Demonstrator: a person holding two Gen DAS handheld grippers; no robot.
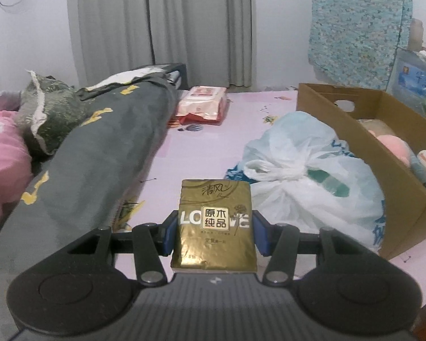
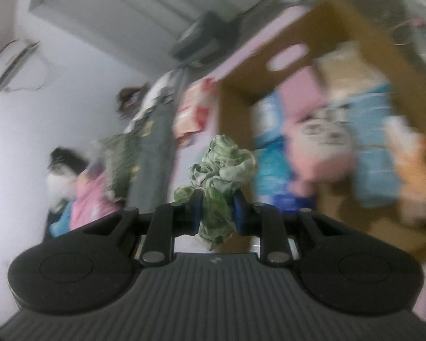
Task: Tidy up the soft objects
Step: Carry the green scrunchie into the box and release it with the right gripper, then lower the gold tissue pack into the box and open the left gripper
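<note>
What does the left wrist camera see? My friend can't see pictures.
The left gripper holds a gold tissue pack above a pink bed. A tied white plastic bag and an open cardboard box sit to the right.

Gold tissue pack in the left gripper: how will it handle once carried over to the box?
Probably light and squashy: the gold tissue pack is a soft paper packet, and the left gripper holds it by its sides. Its glossy wrapper looks slick, so it may slip if the grip eases. Flat and rectangular, it should not roll when dropped into the cardboard box.
</note>
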